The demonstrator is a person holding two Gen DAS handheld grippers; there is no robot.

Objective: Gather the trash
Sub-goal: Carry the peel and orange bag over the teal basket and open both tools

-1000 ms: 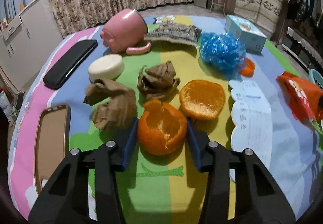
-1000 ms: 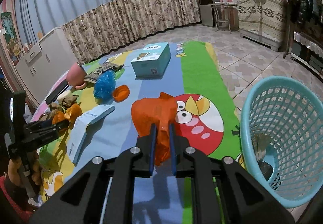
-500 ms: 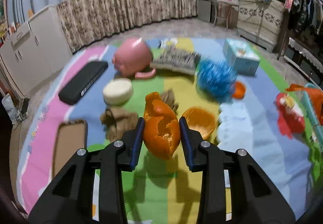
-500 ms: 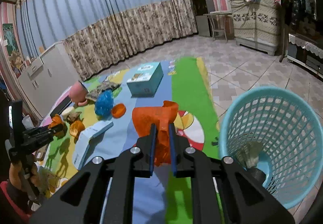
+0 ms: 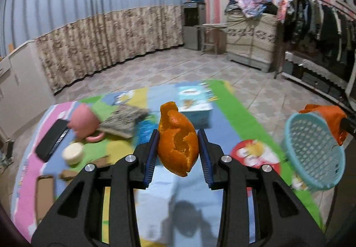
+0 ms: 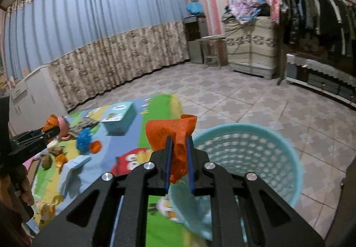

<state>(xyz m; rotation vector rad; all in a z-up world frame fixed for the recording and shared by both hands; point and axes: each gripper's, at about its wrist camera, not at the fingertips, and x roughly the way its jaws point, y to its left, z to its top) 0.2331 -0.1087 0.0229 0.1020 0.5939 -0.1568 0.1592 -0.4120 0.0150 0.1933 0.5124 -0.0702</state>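
My left gripper (image 5: 178, 135) is shut on an orange peel (image 5: 178, 146) and holds it high above the colourful mat (image 5: 229, 113). My right gripper (image 6: 178, 142) is shut on a crumpled orange plastic bag (image 6: 171, 131) and holds it over the near rim of the light blue mesh basket (image 6: 255, 158). In the left wrist view the basket (image 5: 313, 153) stands at the mat's right edge with the orange bag (image 5: 329, 118) above its far rim. The left gripper with its peel also shows at the left of the right wrist view (image 6: 47, 129).
On the mat lie a pink mug (image 5: 83, 122), a black case (image 5: 52, 140), a white round lid (image 5: 73, 153), a blue mesh scrunchie (image 6: 84, 138), another orange peel (image 6: 61, 159), brown paper scraps (image 6: 46, 160), a teal box (image 5: 193, 104) and a white leaflet (image 6: 73, 167).
My left gripper has lifted the orange peel off the mat and swung right toward the basket. My right gripper has carried the orange bag up over the basket's rim.
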